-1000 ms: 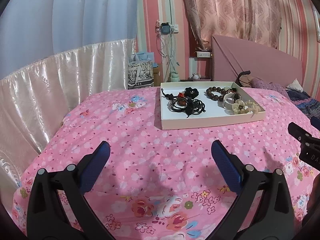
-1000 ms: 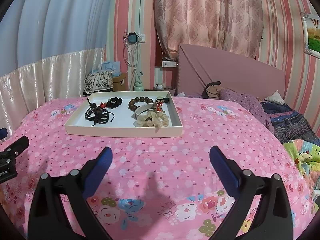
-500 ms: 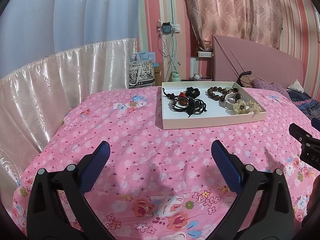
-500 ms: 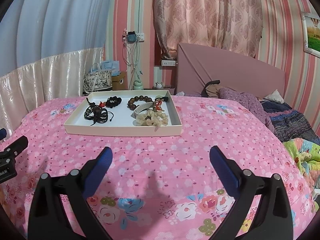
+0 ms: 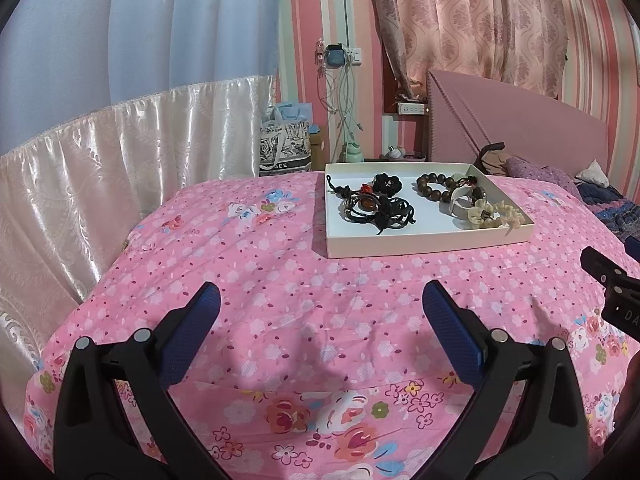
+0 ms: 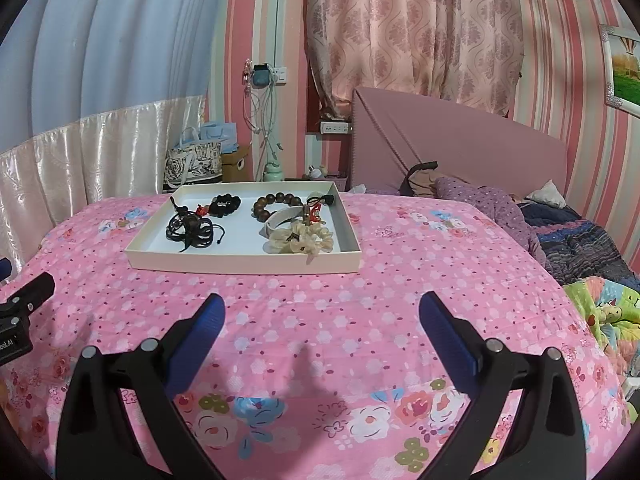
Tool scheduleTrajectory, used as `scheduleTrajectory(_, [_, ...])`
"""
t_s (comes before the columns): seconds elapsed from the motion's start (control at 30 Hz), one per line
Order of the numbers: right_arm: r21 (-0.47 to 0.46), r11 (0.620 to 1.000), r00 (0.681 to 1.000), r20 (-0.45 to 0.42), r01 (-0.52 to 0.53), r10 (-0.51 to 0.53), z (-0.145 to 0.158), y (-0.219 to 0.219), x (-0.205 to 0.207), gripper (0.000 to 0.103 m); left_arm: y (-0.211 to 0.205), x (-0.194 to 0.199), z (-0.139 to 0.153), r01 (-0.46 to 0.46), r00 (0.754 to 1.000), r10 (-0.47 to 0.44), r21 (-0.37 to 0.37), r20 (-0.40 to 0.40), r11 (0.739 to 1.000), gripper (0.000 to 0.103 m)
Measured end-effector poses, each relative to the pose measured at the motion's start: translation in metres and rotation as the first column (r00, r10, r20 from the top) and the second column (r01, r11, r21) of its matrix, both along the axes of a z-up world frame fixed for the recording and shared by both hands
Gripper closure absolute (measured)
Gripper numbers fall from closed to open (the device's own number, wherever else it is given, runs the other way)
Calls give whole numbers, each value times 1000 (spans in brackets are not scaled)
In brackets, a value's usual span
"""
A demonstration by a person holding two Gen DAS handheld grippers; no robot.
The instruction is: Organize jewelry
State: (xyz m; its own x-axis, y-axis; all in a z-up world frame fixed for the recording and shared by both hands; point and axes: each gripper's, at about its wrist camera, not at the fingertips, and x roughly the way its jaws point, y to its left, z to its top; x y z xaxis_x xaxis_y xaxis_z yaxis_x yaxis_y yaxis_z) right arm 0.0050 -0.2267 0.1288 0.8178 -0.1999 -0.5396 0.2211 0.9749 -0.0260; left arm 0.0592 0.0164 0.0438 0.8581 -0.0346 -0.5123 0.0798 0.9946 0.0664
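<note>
Jewelry: all in white tray (image 6: pixel 240 258) near bedspread's (image 6: pixel 320 312) far edge; dark cords (image 6: pixel 192 230) left, beads (image 6: pixel 276 202), scrunchie (image 6: pixel 300 238) right.
Stage: sorted already or awaiting sorting.
Left gripper (image 5: pixel 320 308): wide open, empty.
Right gripper (image 6: pixel 320 312): same.

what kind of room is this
Most likely a bedroom in a home. The jewelry tray sits on a bed with a pink floral bedspread and a padded pink headboard, with patterned curtains hanging behind it.
</note>
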Motion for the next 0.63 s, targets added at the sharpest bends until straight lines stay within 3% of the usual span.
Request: scheduleTrajectory(0.63, [-4, 1000, 1000, 0, 4, -4, 0, -1, 0, 6, 3, 1, -2, -9, 1000, 8, -16, -22, 1000, 3])
